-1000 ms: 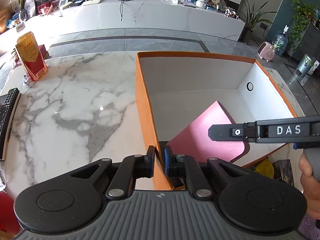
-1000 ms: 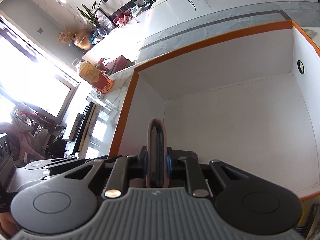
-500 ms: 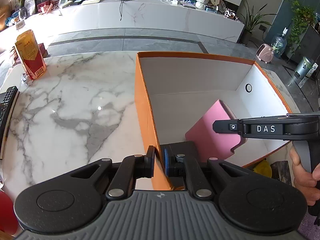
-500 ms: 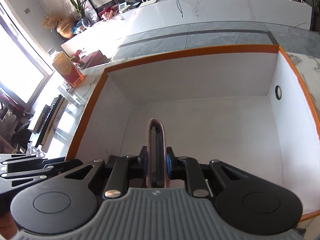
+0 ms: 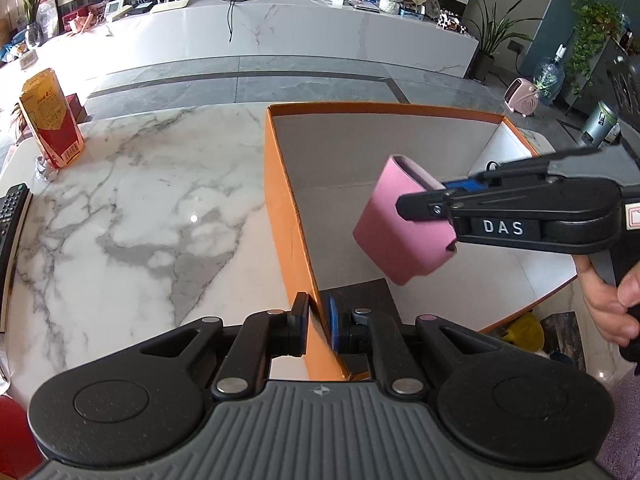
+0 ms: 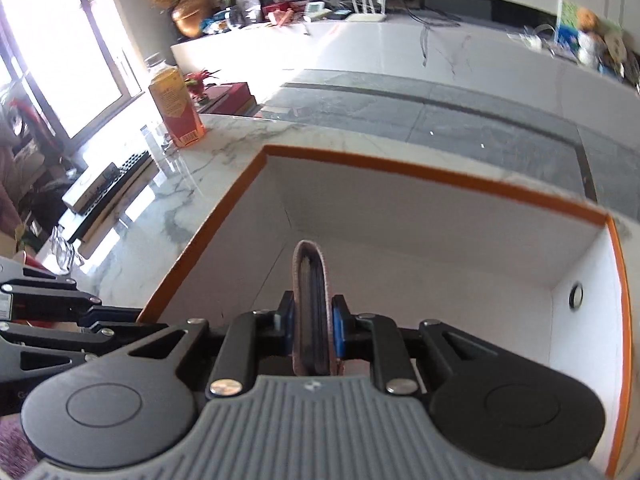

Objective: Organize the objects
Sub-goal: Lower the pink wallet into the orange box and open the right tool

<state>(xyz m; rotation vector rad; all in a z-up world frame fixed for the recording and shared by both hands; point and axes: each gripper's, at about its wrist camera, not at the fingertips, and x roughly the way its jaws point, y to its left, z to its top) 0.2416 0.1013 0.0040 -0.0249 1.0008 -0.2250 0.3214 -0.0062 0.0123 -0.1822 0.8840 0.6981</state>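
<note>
The left gripper (image 5: 319,326) was closed on the near left wall of the orange box (image 5: 286,216), one finger outside the wall and the blue-padded finger inside it, so that the wall stood clamped between the two. The box sat on the marble table (image 5: 132,208) with its top open and its white interior exposed; a small round hole (image 6: 575,297) was visible in its right inner wall. A dark flat item (image 5: 360,292) lay on the box floor just beyond the left gripper; its identity could not be determined. The right gripper (image 6: 313,330) was closed on a pink wallet (image 5: 400,226), the blue pads (image 6: 338,330) pressing both faces of it. In the right wrist view the wallet (image 6: 311,308) appeared edge-on and upright, its rounded fold pointing forward and dark inner layers showing between the pink covers. In the left wrist view the wallet was held in the air above the box interior, tilted, clear of the box floor and apart from the walls. The person's right hand (image 5: 612,296) gripped the handle of the right gripper at the frame edge. On the table, well apart from the box, stood a red and yellow carton (image 5: 50,120) near the far left corner, and a black remote control (image 5: 12,224) lay at the left edge.
</note>
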